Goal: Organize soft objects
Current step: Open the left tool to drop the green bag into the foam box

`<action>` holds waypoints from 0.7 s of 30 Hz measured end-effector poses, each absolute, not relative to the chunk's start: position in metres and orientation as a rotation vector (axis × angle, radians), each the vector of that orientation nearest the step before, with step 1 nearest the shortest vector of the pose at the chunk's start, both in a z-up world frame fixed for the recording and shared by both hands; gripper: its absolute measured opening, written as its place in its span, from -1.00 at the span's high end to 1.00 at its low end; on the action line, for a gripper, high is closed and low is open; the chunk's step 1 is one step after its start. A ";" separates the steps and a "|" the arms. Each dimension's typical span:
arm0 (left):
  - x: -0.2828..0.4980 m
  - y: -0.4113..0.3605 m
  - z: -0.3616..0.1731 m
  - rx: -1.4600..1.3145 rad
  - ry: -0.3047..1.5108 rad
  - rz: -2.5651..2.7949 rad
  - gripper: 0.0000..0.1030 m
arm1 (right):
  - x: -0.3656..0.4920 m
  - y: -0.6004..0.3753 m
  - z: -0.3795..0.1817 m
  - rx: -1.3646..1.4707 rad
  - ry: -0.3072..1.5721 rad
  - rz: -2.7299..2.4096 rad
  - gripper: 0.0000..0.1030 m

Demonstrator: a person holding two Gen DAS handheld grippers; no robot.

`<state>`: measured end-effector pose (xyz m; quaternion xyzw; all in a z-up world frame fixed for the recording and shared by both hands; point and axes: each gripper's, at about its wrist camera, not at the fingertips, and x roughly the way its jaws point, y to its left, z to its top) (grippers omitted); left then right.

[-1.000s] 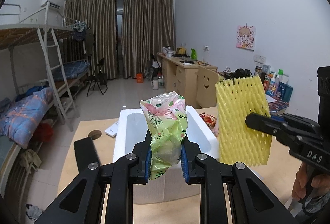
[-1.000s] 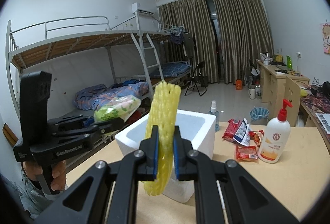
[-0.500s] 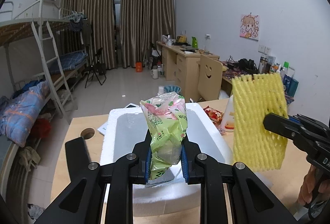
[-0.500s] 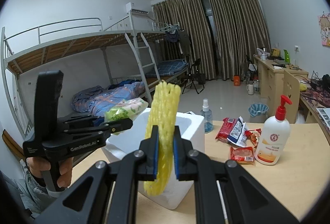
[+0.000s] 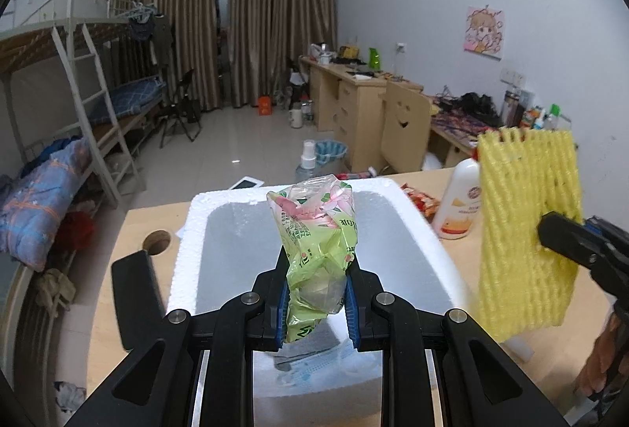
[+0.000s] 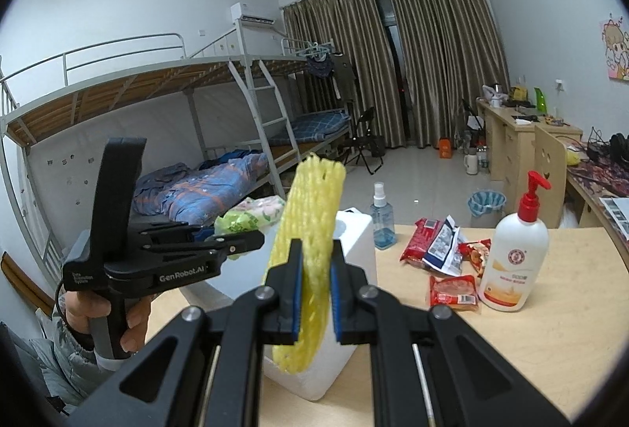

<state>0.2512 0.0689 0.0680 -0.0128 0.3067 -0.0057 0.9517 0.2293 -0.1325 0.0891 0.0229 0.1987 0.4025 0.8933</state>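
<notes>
Styrofoam is forming the white box (image 5: 188,230) that is filling the middle of the left wrist view, open side up on the wooden bench (image 6: 550,340), and it is probably serving as the place where the soft things are being gathered. Low in the centre of that view the left gripper (image 5: 316,303) is squeezing a green plastic bag (image 5: 318,242) between its blue pads, holding it upright directly over the box opening, seemingly so it can fall straight inside once released. At the right edge of the same view the right gripper (image 6: 315,299) is clamping a yellow foam net (image 5: 526,226), which is hanging above the bench just beside the box's right wall rather than over the opening; it looks to be waiting its turn. Near the bottom of the box a pale blue item is lying, too hidden by the gripper to name. In the right half of the right wrist view a lotion bottle (image 6: 511,262), snack packets (image 6: 444,258) and a spray bottle (image 6: 381,218) are standing on the bench, apart from the box.
</notes>
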 end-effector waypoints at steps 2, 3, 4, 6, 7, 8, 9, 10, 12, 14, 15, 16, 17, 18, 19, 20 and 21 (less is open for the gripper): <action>0.257 0.069 0.066 -0.026 0.645 -0.002 0.53 | 0.231 -0.132 0.088 0.048 0.415 0.833 0.71; 0.258 0.070 0.065 -0.027 0.649 -0.005 0.50 | 0.231 -0.132 0.088 0.048 0.417 0.832 0.71; 0.259 0.067 0.066 -0.020 0.644 -0.001 0.48 | 0.231 -0.132 0.089 0.048 0.418 0.831 0.71; 0.258 0.066 0.067 -0.002 0.629 0.020 0.21 | 0.232 -0.132 0.088 0.047 0.420 0.827 0.71; 0.257 0.065 0.067 0.001 0.623 0.017 0.10 | 0.232 -0.133 0.088 0.048 0.420 0.826 0.71; 0.256 0.064 0.069 0.002 0.616 0.016 -0.17 | 0.232 -0.133 0.089 0.048 0.420 0.824 0.71; 0.255 0.065 0.070 0.000 0.609 0.016 -0.44 | 0.232 -0.133 0.089 0.048 0.420 0.823 0.71; 0.253 0.065 0.071 -0.005 0.595 0.025 -0.57 | 0.232 -0.133 0.089 0.048 0.420 0.822 0.71; 0.247 0.067 0.076 -0.014 0.558 0.040 -0.86 | 0.231 -0.134 0.090 0.048 0.416 0.821 0.71; 0.242 0.070 0.080 -0.023 0.526 0.045 -0.92 | 0.231 -0.134 0.091 0.047 0.414 0.820 0.71; 0.240 0.070 0.081 -0.025 0.515 0.047 -0.93 | 0.230 -0.134 0.091 0.047 0.415 0.819 0.71; 0.238 0.069 0.082 -0.021 0.504 0.048 -0.93 | 0.231 -0.134 0.091 0.048 0.416 0.819 0.71; 0.237 0.069 0.083 -0.017 0.499 0.055 -0.93 | 0.231 -0.134 0.091 0.048 0.416 0.818 0.71; 0.235 0.069 0.084 -0.014 0.492 0.067 -0.93 | 0.230 -0.134 0.091 0.049 0.416 0.818 0.71; 0.235 0.069 0.084 -0.012 0.489 0.070 -0.93 | 0.230 -0.135 0.092 0.048 0.416 0.819 0.71; 0.234 0.070 0.084 -0.012 0.488 0.068 -0.93 | 0.231 -0.134 0.092 0.046 0.413 0.820 0.71; 0.231 0.071 0.085 -0.013 0.483 0.067 -0.93 | 0.230 -0.134 0.092 0.044 0.411 0.819 0.71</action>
